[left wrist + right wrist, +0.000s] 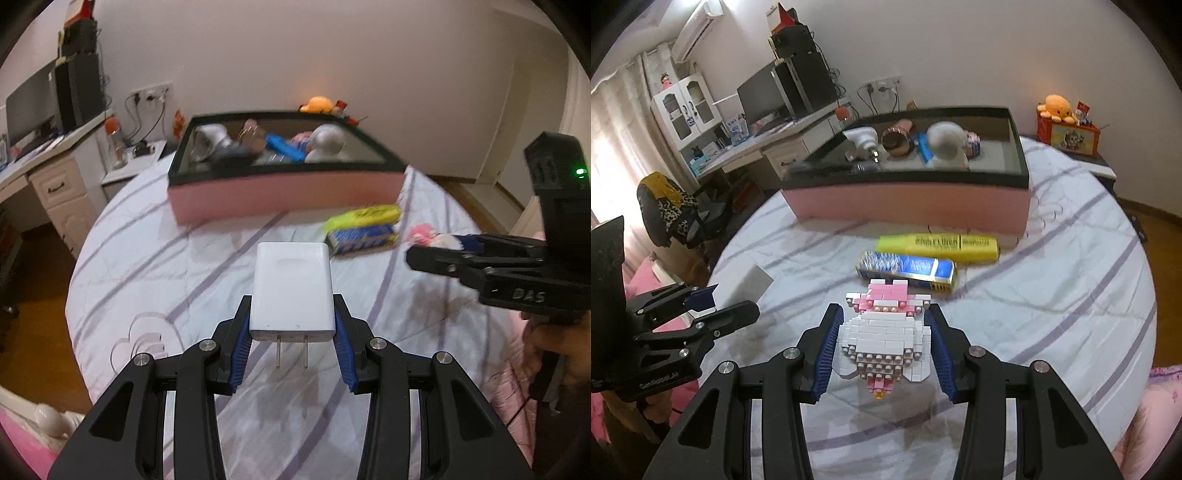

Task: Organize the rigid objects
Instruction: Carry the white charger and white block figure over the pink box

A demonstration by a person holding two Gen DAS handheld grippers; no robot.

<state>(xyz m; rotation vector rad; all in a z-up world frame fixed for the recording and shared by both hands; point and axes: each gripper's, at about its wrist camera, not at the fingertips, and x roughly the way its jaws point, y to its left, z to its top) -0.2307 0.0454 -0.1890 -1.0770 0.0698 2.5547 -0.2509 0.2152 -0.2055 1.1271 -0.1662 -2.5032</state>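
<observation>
White plastic fills the left tongs [292, 334]: a wall charger [291, 288], prongs pointing back at the camera, is clamped between the blue ribbed pads [240, 350], held above the striped bedspread [155, 258]. The right tongs [882, 345] are closed likewise on a pink-and-white brick figure [886, 332], gripped by its sides over the same bed. From each wrist view the other tongs appear at the edge of the frame, side by side and apart.

Just beyond the brick figure, a blue and gold box [908, 271] lies flat on the bedspread, and right behind it, nearly touching, a yellow highlighter [938, 243] lies parallel.

Farther back sits a pink tray with a black rim [912, 206], resting on the bed. Inside it are a white rounded object, a copper-coloured cylinder, a blue item and other things too blurred to name.

Behind the bed, a desk surface [775, 136] with a monitor [761, 96] stands at the wall, and an orange plush octopus [1056, 107] tops a box [1067, 136] on the right.
</observation>
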